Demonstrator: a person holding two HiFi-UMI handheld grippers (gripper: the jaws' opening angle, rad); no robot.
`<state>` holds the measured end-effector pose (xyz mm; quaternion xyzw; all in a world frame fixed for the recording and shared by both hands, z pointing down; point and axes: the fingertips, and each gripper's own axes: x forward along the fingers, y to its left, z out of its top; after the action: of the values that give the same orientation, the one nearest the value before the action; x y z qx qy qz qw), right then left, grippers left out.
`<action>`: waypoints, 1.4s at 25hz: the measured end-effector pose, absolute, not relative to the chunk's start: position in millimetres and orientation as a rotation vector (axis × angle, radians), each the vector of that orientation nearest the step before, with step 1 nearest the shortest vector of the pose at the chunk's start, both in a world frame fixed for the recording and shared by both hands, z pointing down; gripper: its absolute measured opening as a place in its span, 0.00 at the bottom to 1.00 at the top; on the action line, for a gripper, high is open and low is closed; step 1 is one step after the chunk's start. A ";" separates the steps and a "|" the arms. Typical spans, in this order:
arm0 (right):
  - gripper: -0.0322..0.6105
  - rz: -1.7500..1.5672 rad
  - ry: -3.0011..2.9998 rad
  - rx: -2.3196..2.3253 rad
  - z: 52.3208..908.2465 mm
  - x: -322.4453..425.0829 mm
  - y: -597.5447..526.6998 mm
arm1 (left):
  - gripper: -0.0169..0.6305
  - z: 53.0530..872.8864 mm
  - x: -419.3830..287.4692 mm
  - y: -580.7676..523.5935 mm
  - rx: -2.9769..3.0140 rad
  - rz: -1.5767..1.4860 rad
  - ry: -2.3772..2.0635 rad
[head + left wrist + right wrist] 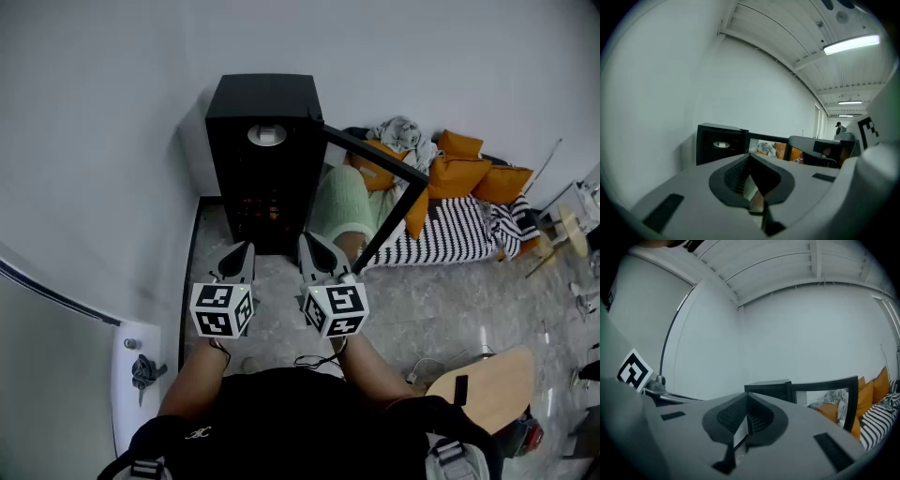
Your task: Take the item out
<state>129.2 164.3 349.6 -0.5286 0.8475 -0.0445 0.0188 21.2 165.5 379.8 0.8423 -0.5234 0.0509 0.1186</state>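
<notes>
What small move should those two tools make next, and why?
Probably ease the right gripper forward toward the cabinet and part its jaws: the door stands open, but this gripper and the left gripper are shut, empty, short of it.

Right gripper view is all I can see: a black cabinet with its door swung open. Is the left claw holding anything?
Observer: No. In the left gripper view the left claw is shut, with nothing between its jaws.
Operator: Anything on top of the cabinet?
Observer: Yes. The head view shows a white round object lying on top of the black cabinet.
Operator: What's behind the open door?
Observer: From above, a pale green thing shows inside the frame of the door. I can't tell what it is.
</notes>
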 end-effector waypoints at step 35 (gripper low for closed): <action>0.06 -0.229 2.482 -1.798 367.5 62.5 131.0 | 0.04 384.0 -44.7 124.8 2.518 0.134 -1.363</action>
<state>62.5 131.0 367.5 -0.5845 0.8072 -0.0744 0.0341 -44.7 124.8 384.0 0.8703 -0.4709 0.0462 0.1372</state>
